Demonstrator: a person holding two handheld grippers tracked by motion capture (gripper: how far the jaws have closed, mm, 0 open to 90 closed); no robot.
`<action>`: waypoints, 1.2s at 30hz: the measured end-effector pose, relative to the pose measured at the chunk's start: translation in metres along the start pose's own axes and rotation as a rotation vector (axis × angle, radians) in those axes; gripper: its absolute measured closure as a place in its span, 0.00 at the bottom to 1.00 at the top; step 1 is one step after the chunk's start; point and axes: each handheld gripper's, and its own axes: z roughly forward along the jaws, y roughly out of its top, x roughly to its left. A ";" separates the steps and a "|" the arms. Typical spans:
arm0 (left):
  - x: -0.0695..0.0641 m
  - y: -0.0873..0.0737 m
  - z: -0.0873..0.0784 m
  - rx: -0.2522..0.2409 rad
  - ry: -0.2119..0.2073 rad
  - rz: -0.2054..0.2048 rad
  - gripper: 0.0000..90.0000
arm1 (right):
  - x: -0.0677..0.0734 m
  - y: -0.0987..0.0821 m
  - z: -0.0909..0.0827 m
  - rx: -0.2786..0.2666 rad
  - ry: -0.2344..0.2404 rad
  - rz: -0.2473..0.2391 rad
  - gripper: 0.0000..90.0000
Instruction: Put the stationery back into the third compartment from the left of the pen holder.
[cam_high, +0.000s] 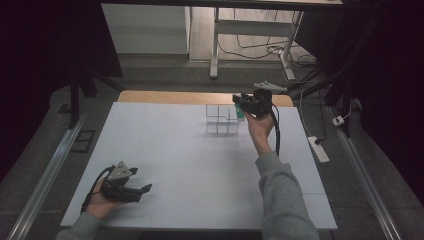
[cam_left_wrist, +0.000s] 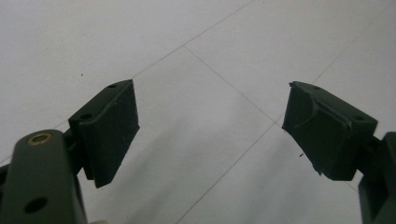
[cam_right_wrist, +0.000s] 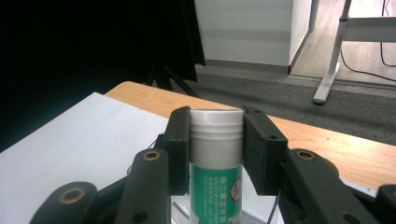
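Observation:
A small green bottle with a white cap (cam_right_wrist: 216, 154) stands upright between the jaws of my right gripper (cam_right_wrist: 216, 149), which is shut on it just below the cap. In the high view that right gripper (cam_high: 243, 105) holds the green bottle (cam_high: 240, 113) at the right edge of a clear divided box (cam_high: 221, 120) at the table's far side. Whether the bottle rests in the box or hangs above it cannot be told. My left gripper (cam_high: 140, 191) lies near the front left corner, open, with nothing between its pads (cam_left_wrist: 112, 130).
White sheets cover the table (cam_high: 175, 150), with a wooden strip (cam_high: 165, 97) showing at the far edge. Beyond it are desk legs, cables and a power strip (cam_high: 318, 149) on the floor at right. Dark curtains stand at both sides.

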 end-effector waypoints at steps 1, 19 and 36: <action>0.000 0.000 0.000 0.001 0.000 0.000 0.20 | 0.000 0.000 0.000 0.000 0.000 0.000 0.70; 0.003 -0.001 0.001 0.002 -0.004 -0.004 0.20 | -0.012 0.003 0.033 -0.001 -0.038 0.015 0.70; 0.002 -0.001 0.000 0.001 -0.001 -0.002 0.20 | -0.019 -0.003 0.017 0.069 0.001 0.047 0.52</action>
